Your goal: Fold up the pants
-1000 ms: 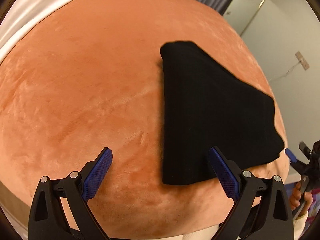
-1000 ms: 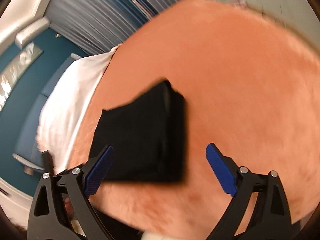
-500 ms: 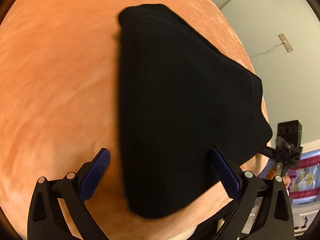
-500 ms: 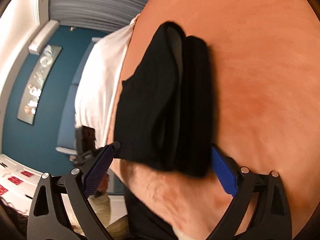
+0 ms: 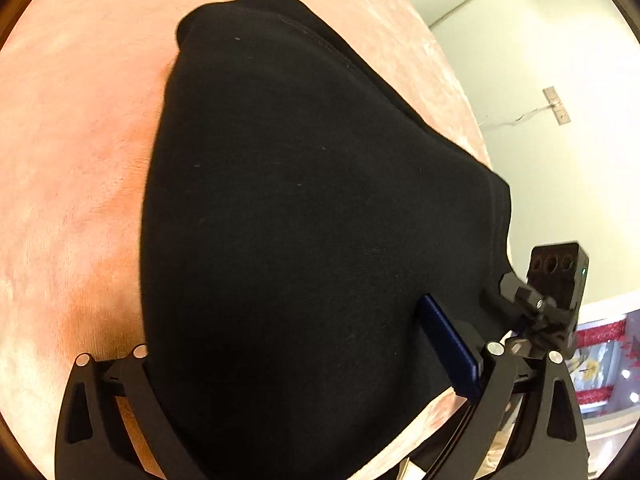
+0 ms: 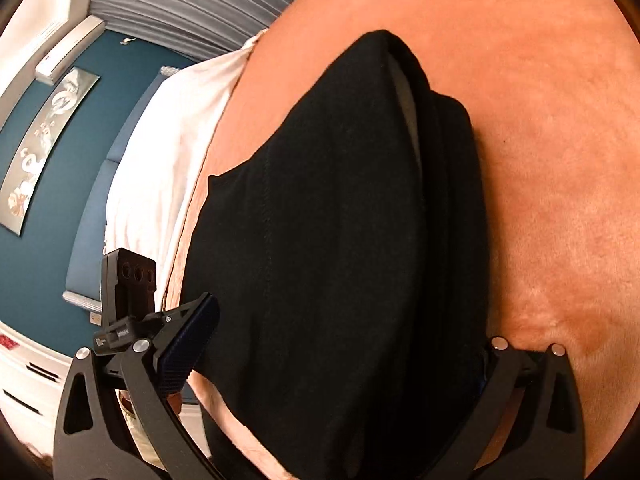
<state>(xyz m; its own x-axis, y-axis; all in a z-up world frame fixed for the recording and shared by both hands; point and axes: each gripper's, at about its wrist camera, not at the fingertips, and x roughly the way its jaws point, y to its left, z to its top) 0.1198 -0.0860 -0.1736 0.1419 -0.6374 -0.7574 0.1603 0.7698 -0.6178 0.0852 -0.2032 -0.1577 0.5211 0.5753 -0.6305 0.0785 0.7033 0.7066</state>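
Observation:
The black pants (image 5: 300, 208) lie folded into a thick pad on the orange plush bed cover (image 5: 72, 128). My left gripper (image 5: 296, 356) is open and straddles the pad's near edge. Its right blue pad (image 5: 448, 348) rests on the cloth and its left finger is hidden under it. In the right wrist view the pants (image 6: 340, 240) show stacked layers with a pale inner strip. My right gripper (image 6: 340, 360) is open around that end. Its left pad (image 6: 188, 344) shows and its right finger is hidden behind the cloth.
A white sheet or pillow (image 6: 160, 136) lies at the head of the bed, by a teal wall (image 6: 100, 112) and grey blinds (image 6: 192, 4). The other gripper's camera block (image 5: 556, 276) shows at the right, by a pale wall (image 5: 560, 80).
Both grippers have moved in towards the folded pants, from hovering well back to straddling its opposite ends. The jaws stay open and the pants fill both views.

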